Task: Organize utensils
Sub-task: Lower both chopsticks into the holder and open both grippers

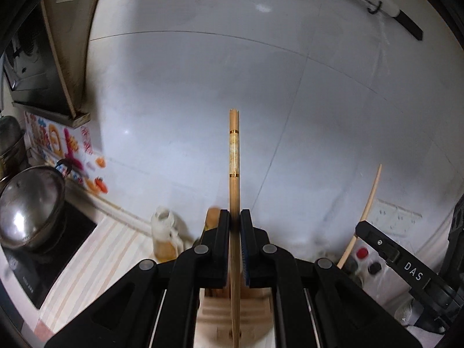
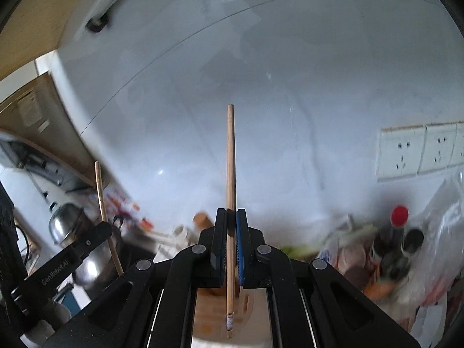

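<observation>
My left gripper is shut on a wooden chopstick with gold bands, held upright, its thick end pointing up against the white wall. My right gripper is shut on a second wooden chopstick, its thin end up and its decorated thick end down. Each gripper shows in the other's view: the right one with its chopstick, the left one with its chopstick. A wooden holder sits below the left fingers, partly hidden.
A steel pot with lid stands on a black cooktop at the left. An oil bottle stands by the wall. Sauce bottles and plastic bags crowd the right. Wall sockets are at the right.
</observation>
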